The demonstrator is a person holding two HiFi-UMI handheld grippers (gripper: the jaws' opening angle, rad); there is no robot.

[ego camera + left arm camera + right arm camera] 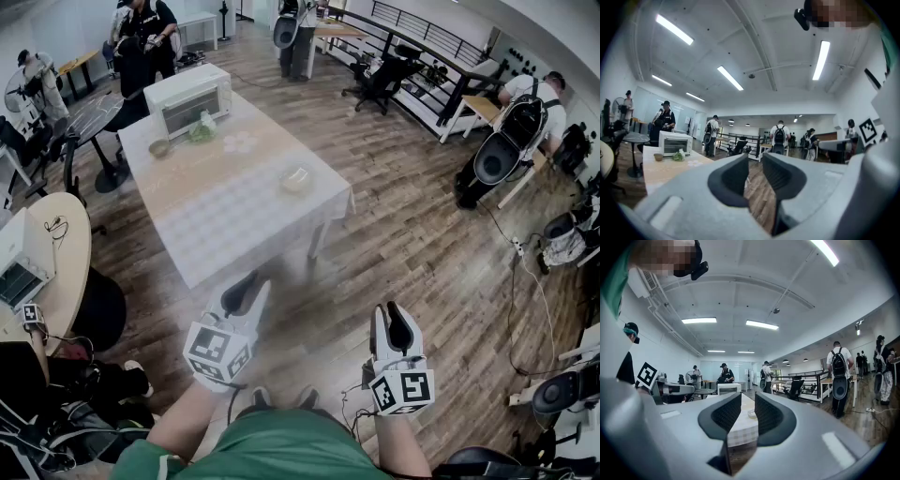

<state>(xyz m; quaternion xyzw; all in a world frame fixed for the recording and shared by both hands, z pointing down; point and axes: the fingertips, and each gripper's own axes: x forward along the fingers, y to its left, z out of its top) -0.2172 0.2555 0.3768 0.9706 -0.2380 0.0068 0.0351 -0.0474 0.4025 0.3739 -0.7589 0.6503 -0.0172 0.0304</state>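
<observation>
Room: wood-floored open workshop, with several people standing or seated at the far walls.
Left edge: round wooden desk (pixel 73 246) stood near, well apart from both grippers.
Table: checked-cloth table (pixel 234 234) filled the middle. A white toaster oven (pixel 190 98) stood at its far end, with a small brown bowl (pixel 159 147) and a green bundle (pixel 202 129) just in front of it.
Left gripper: left gripper (pixel 247 284) hovered above the floor just short of the table's near edge. Its jaws were a narrow gap apart with nothing between them.
Dish: pale dish (pixel 296 179) sat alone near the table's right edge, the closest loose thing to either gripper and touched by neither.
Handling: the dish looked small, light and rigid, perhaps breakable. Its rim seemed the likeliest hold, with one jaw inside and one outside, since a smooth wall could slip.
Right gripper: right gripper (pixel 398 317) hung over bare floor, farther from the table. Its jaws were also slightly parted and empty.
Right edge: seated person at a far desk.
</observation>
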